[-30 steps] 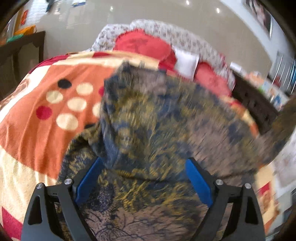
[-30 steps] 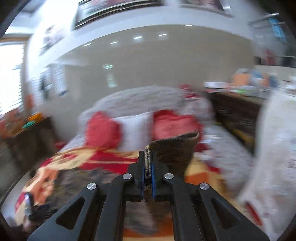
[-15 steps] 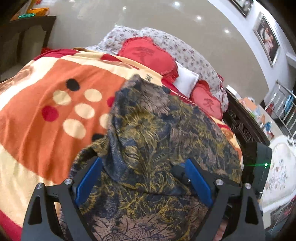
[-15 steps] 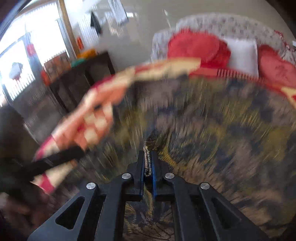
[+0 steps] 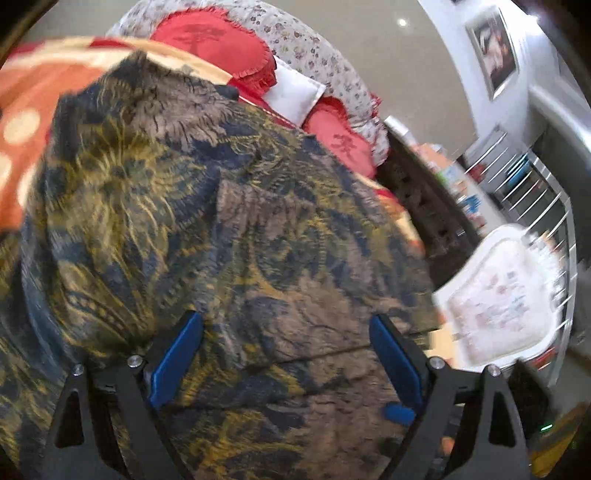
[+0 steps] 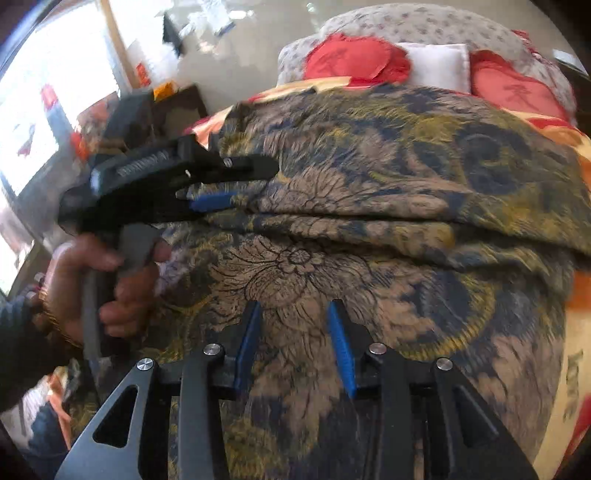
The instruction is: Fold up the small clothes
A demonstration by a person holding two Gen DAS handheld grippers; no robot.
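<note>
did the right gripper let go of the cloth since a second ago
Yes. The right gripper, earlier clamped on the patterned cloth, now has its jaws apart above the cloth, lower against the red pillows.

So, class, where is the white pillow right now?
In the right wrist view, the white pillow sits at the top, between two red cushions against the floral headboard, beyond the patterned garment.

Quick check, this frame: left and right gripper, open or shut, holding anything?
Left gripper: open, holding nothing, fingers spread over the patterned garment.
Right gripper: open, holding nothing, above the same garment.
</note>
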